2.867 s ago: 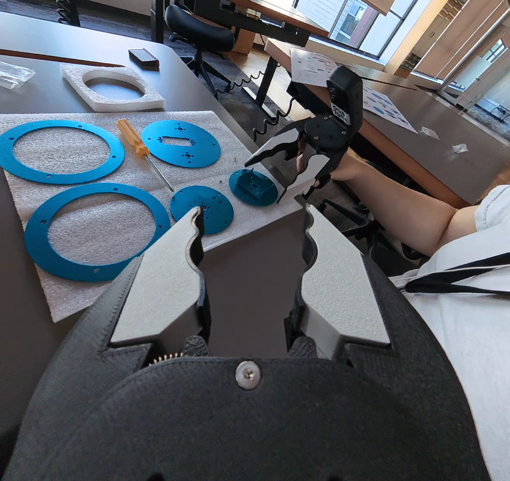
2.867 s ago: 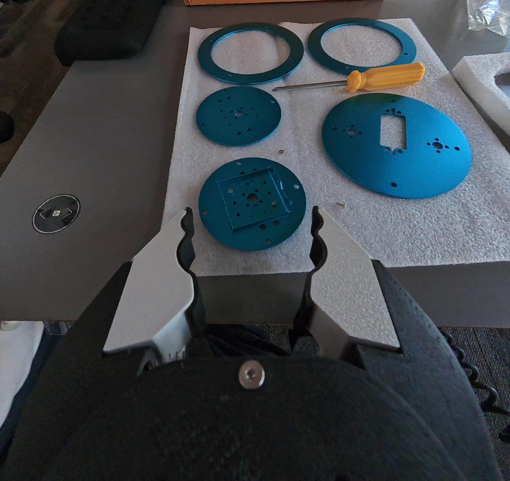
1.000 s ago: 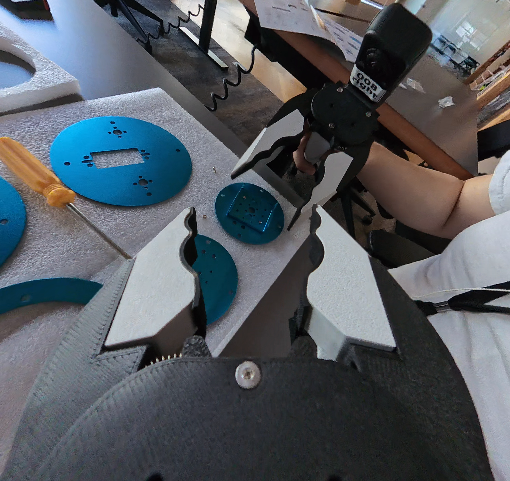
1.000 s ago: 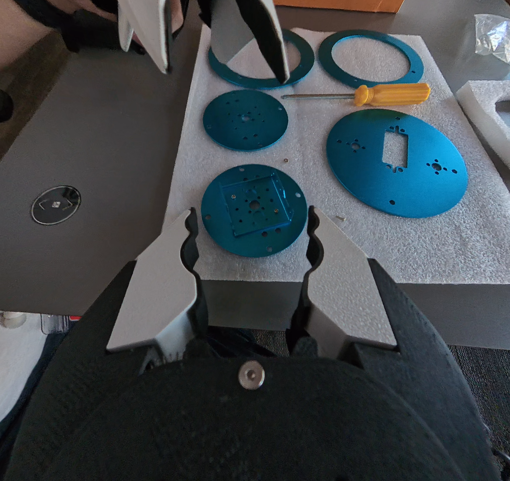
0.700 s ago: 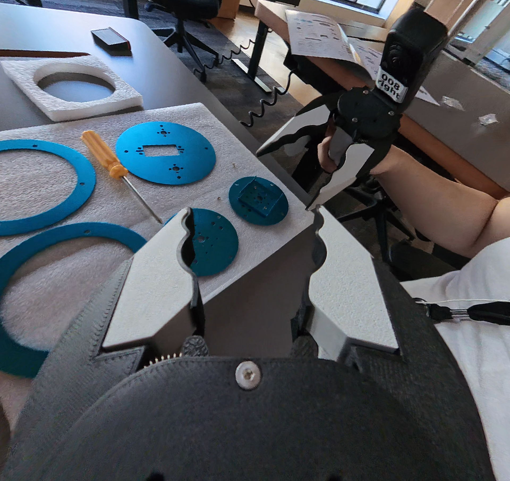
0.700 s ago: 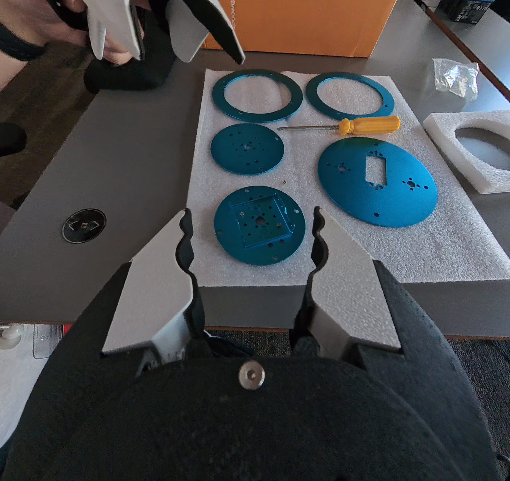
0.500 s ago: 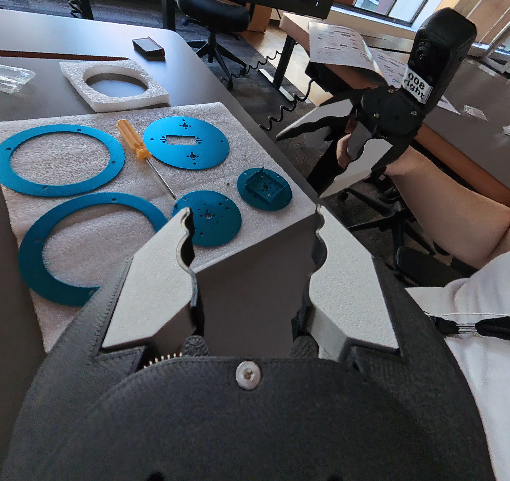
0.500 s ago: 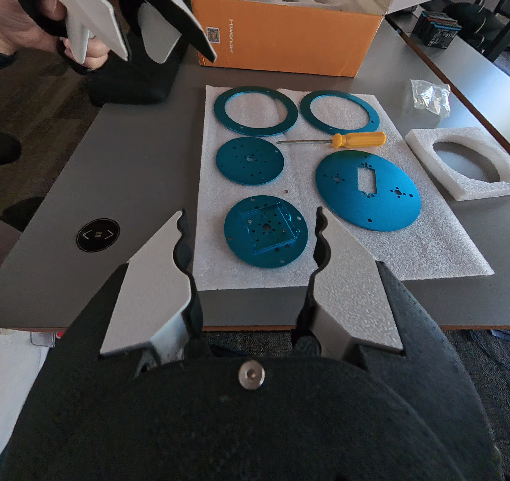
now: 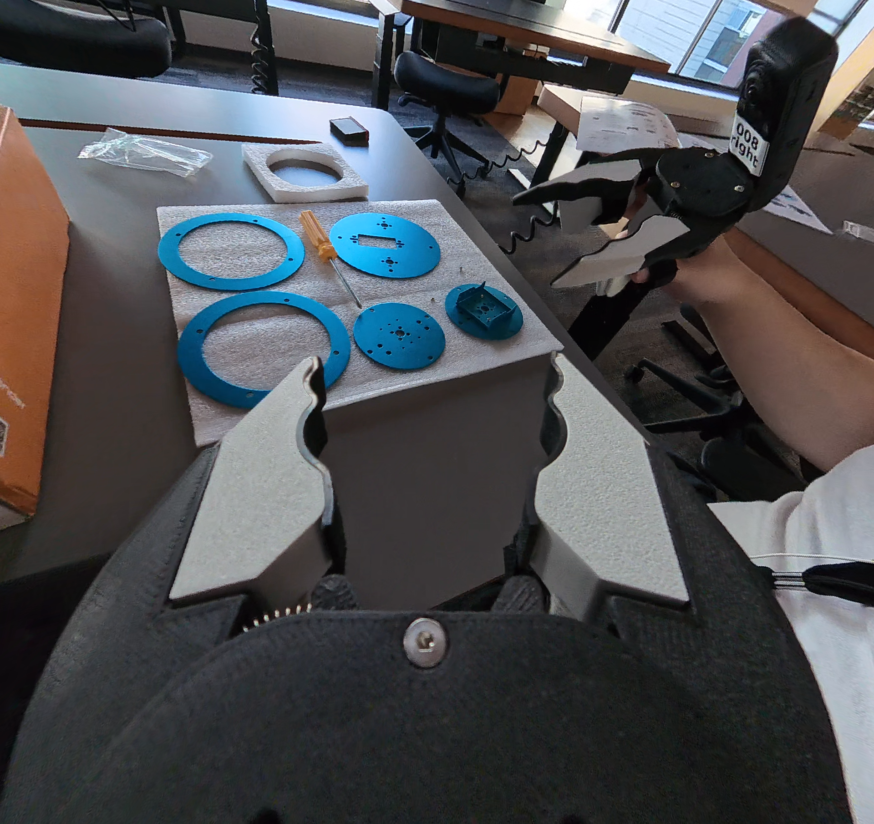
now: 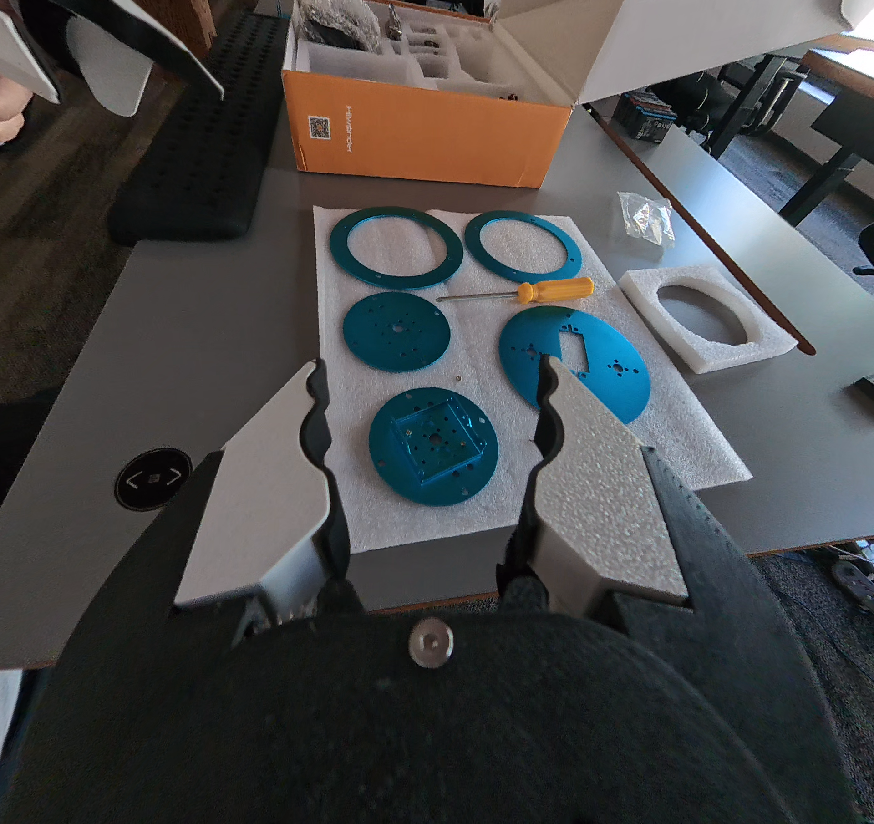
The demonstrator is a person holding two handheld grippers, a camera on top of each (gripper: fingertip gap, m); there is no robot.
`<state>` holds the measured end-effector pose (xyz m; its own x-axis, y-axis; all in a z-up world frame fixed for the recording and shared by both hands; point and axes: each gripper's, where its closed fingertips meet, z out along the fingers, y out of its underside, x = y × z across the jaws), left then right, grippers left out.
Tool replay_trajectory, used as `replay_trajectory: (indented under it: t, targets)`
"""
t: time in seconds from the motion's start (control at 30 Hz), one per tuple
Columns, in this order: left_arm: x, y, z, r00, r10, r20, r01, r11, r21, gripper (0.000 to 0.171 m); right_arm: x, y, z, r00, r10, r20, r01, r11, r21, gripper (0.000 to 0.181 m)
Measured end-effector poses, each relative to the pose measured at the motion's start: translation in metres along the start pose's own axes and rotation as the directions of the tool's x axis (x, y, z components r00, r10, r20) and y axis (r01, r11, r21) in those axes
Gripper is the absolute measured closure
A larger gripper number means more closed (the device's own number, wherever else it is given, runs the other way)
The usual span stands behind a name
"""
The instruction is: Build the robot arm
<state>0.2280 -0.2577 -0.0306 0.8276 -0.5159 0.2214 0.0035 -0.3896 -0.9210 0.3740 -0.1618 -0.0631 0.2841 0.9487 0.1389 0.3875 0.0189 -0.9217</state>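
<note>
Both tools, left tool (image 9: 432, 392) and right tool (image 10: 428, 387), hover agape and empty above the table (image 10: 198, 328), blue plates (image 10: 432, 446) untouched.

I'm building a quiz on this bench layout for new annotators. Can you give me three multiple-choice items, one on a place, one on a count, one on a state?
1. Where does the yellow-handled screwdriver lie?
A. inside the orange box
B. on the white foam sheet, between the rings and the large disc
C. on the bare grey table

2. How many flat blue rings with open centres are on the sheet?
A. one
B. two
C. four

3. How do the right gripper's jaws stand?
A. open and empty
B. shut on the screwdriver
C. shut on a disc

Answers:
1 B: it rests on the foam beside the far ring and the large disc.
2 B: only the near ring and the far ring show.
3 A: a wide gap shows between the fingers, with nothing held.
</note>
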Motion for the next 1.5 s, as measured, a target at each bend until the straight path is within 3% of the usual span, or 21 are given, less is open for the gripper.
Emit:
replay_trajectory:
  t: [0.27, 0.77, 0.93, 1.1, 1.3, 1.5]
  targets:
    - [-0.014, -0.002, -0.008, 0.999, -0.027, 0.03, 0.027, 0.999, 0.022, 0.078, 0.002, -0.004, 0.013, 1.0, 0.01, 0.002, -0.01, 1.0, -0.016, 0.097]
    - [-0.021, -0.006, 0.009, 0.999, -0.024, 0.024, 0.024, 1.0, -0.01, 0.078, 0.015, 0.005, 0.019, 1.0, -0.014, -0.001, 0.014, 0.999, -0.036, 0.099]
    - [-0.021, -0.002, 0.014, 0.999, -0.037, 0.01, 0.038, 0.999, -0.023, 0.078, 0.004, 0.011, 0.016, 0.991, -0.016, 0.135, 0.019, 1.0, -0.024, 0.095]
    - [-0.021, -0.003, 0.025, 0.999, -0.037, -0.022, 0.037, 0.999, -0.019, 0.079, -0.002, 0.034, 0.019, 0.974, -0.014, 0.228, 0.037, 0.994, -0.098, 0.094]
    - [-0.016, -0.01, 0.054, 0.996, -0.025, -0.08, 0.02, 0.998, -0.052, 0.08, -0.003, 0.07, 0.027, 0.97, -0.027, 0.241, 0.085, 0.969, -0.232, 0.097]
    - [-0.006, -0.009, 0.08, 0.992, -0.002, -0.127, -0.011, 0.995, -0.103, 0.081, -0.003, 0.08, 0.033, 0.965, 0.014, 0.263, 0.064, 0.957, -0.284, 0.1]
